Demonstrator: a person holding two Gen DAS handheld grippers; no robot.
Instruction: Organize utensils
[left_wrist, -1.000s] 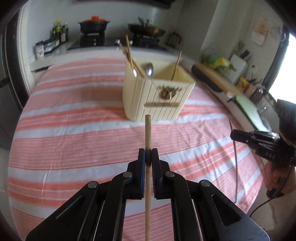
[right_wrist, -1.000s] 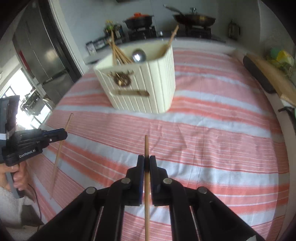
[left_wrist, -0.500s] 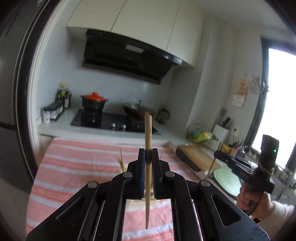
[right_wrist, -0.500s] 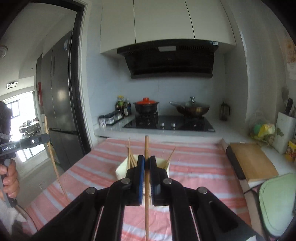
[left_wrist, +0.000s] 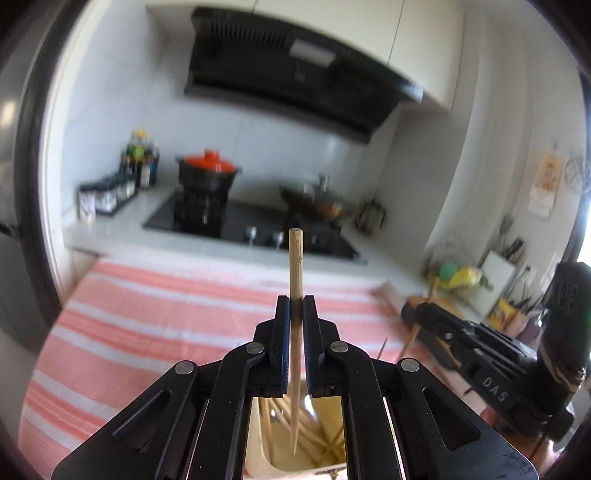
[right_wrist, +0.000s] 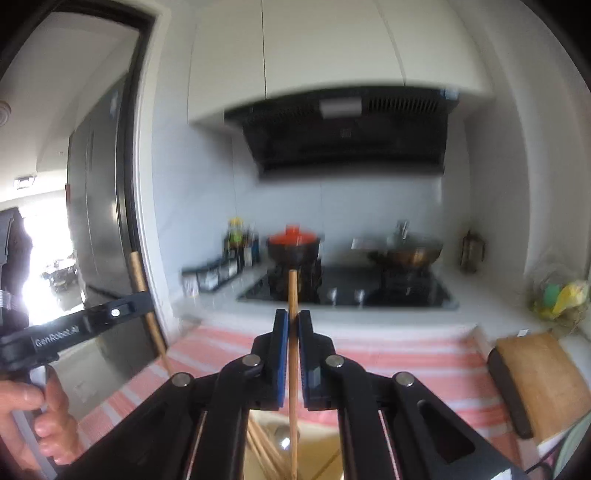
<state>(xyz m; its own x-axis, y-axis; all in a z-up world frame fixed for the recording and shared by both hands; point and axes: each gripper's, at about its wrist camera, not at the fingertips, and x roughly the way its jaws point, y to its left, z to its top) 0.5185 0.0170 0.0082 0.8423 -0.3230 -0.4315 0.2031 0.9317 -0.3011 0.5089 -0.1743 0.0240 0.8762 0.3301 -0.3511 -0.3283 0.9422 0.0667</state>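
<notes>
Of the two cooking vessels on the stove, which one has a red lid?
The black pot on the left burner: it has the red lid. The wok on the right burner shows none.

I count two grippers (left_wrist: 295, 306), each holding one chopstick (left_wrist: 295, 266); one cream holder (left_wrist: 258, 461) with several chopsticks inside; one red-lidded pot (left_wrist: 208, 173), one wok (left_wrist: 317, 205).

We see two wooden chopsticks held upright, one chopstick (left_wrist: 295, 325) and a second chopstick (right_wrist: 293, 373), their lower tips dipping into a cream utensil holder (left_wrist: 258, 443) already holding other chopsticks (left_wrist: 317, 439).
</notes>
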